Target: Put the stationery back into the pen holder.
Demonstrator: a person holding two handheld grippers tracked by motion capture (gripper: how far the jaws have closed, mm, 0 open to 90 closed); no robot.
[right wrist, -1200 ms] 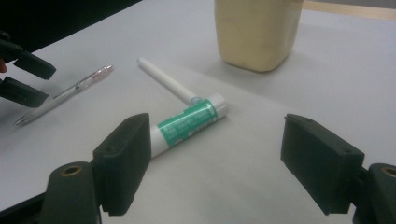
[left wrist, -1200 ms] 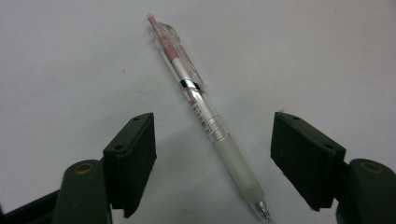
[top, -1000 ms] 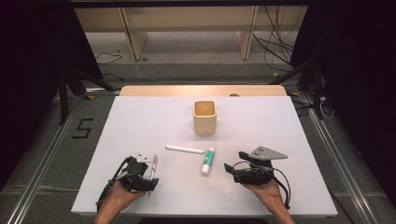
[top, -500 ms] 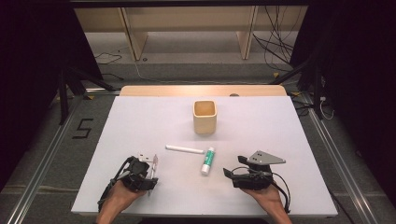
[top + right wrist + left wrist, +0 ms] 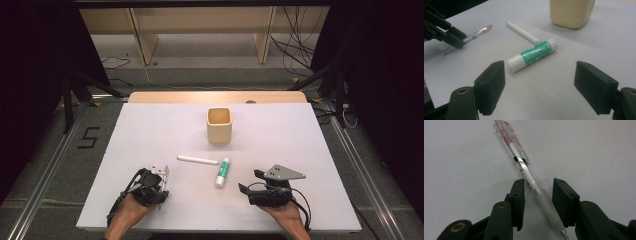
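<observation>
A clear pen with a pink end lies on the white table between the jaws of my left gripper. The jaws have just been closing; a gap still shows beside the pen, so the pads do not press it. In the high view my left gripper sits at the front left with the pen at its tips. My right gripper stands wide open at the front right. A green-and-white glue stick lies ahead of my right gripper, apart from it.
A thin white stick lies beside the glue stick, nearly touching its cap. A beige square cup stands upright farther back at the table's middle. The white table top ends close behind both hands.
The left gripper's jaws have drawn closer together around the pen. Both hands have hardly shifted, and the glue stick, white stick and cup lie as before.
</observation>
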